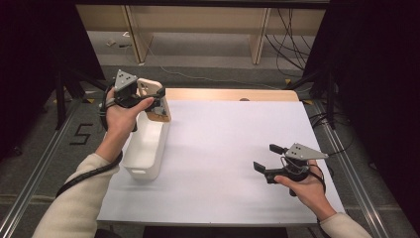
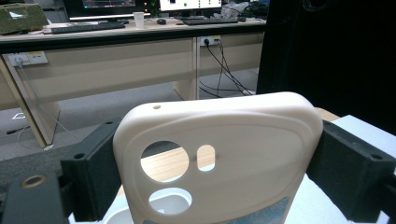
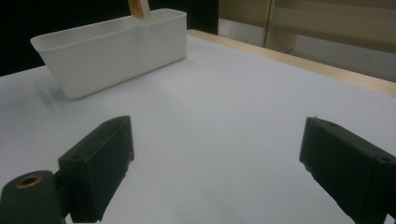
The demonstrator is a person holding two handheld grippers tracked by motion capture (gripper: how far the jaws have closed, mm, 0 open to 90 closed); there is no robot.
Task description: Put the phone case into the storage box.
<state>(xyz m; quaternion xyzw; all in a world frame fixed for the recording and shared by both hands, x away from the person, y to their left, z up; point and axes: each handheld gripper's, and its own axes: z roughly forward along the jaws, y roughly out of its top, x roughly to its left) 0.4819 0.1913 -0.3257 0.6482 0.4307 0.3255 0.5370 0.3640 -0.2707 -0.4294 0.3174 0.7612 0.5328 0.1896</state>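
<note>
One cream phone case (image 2: 219, 158) is pinched across its width between the two black jaws of the left gripper (image 1: 148, 101), both pads pressed against its side edges; its long axis stands near upright, camera cutouts showing toward the top end in the left gripper view. The case hangs directly above the far end of one white bin (image 1: 146, 148), which sits along the left edge of the white table (image 1: 233, 148); the bin lies straight below the held case, its long axis running away from the person. In my judgement, lowering is the move that remains. The right gripper (image 1: 270, 158) rests near the right front of the table, well apart from the bin, jaws spread with nothing between them. Count: one case, one bin, two grippers.
</note>
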